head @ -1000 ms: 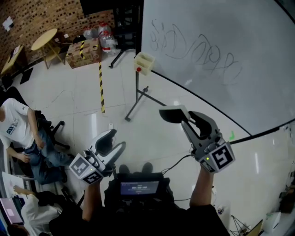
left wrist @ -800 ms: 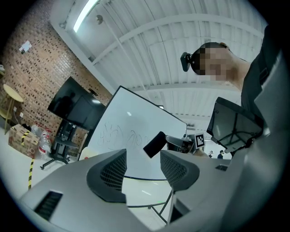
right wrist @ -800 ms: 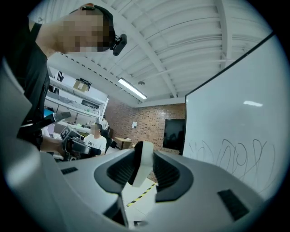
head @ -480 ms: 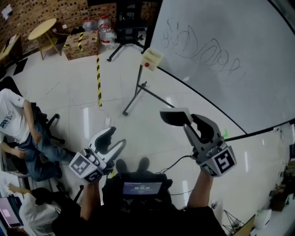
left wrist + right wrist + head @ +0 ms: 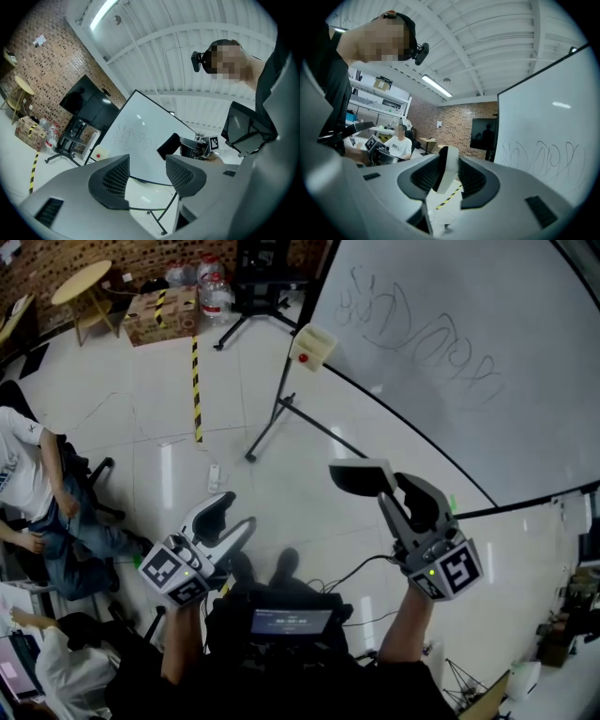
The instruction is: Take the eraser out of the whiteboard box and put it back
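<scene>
right gripper (image 5: 386, 486) first: in the head view its jaws stay pinched on the whiteboard eraser (image 5: 354, 474), dark felt showing, held up in the air. your left gripper (image 5: 236, 512) has sunk lower in the frame over the last second, jaws spread and holding nothing. the cream whiteboard box (image 5: 314, 345), on the stand at the edge of the whiteboard (image 5: 469, 343), now sits a little higher in view, still well apart from the eraser. so you look to have finished the taking-out half, and the return has not started closing that gap yet.

left gripper view: between the two parted pads you see only the scribbled board, with the box at its lower left and the eraser off to the right.

right gripper view: the eraser stands on edge between the pads, white back and dark felt both visible.

the glossy white tile floor (image 5: 281, 474) lies far beneath. a yellow-and-black tape strip (image 5: 195, 390) runs toward a cardboard box (image 5: 155, 317) and round table (image 5: 80, 282) by a brick wall. a seated person (image 5: 28, 484) is at the left.
</scene>
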